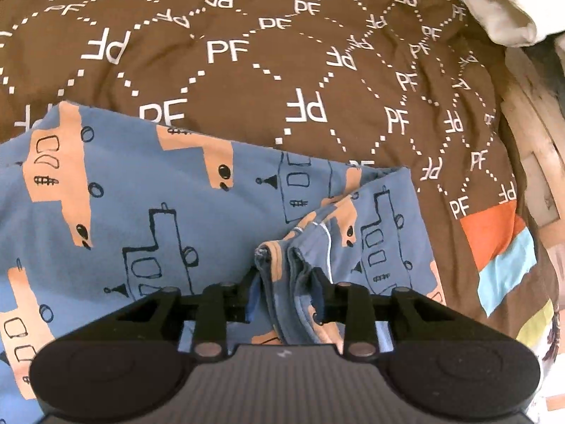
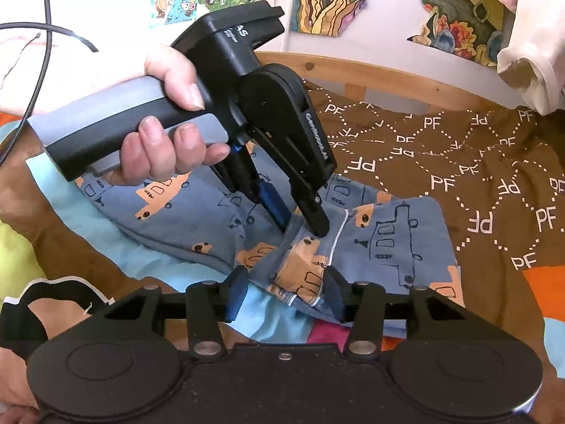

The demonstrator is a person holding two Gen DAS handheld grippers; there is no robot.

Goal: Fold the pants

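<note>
**Pants bunched on the quilt, both grippers at their folded edge**

A brown quilt (image 1: 268, 70) printed with white "PF" letters covers the bed; a wooden bed frame (image 2: 381, 81) runs along its far edge, below a wall of bright posters (image 2: 370, 0). A cream cloth (image 1: 501, 7) lies at the quilt's far right corner in the left wrist view.

The blue pants (image 1: 141, 194), printed with orange and outlined trucks, lie on the quilt near its front edge. In the left wrist view their long axis runs left to right, with one end folded back on itself toward the right, a white cord (image 2: 337, 236) showing in the fold.

A hand (image 2: 166, 134) grips the left gripper (image 2: 303, 228) by its handle, tilting it steeply down so its fingertips press into the folded part. In its own camera, bunched folds stand up between its jaws, which are apart; the cloth looks loose, not pinched.

The right gripper (image 2: 286, 293) lies low over the front edge, pointing across the quilt. Its jaws are apart, with a folded corner of the pants between them, the pads clear of it.
</note>
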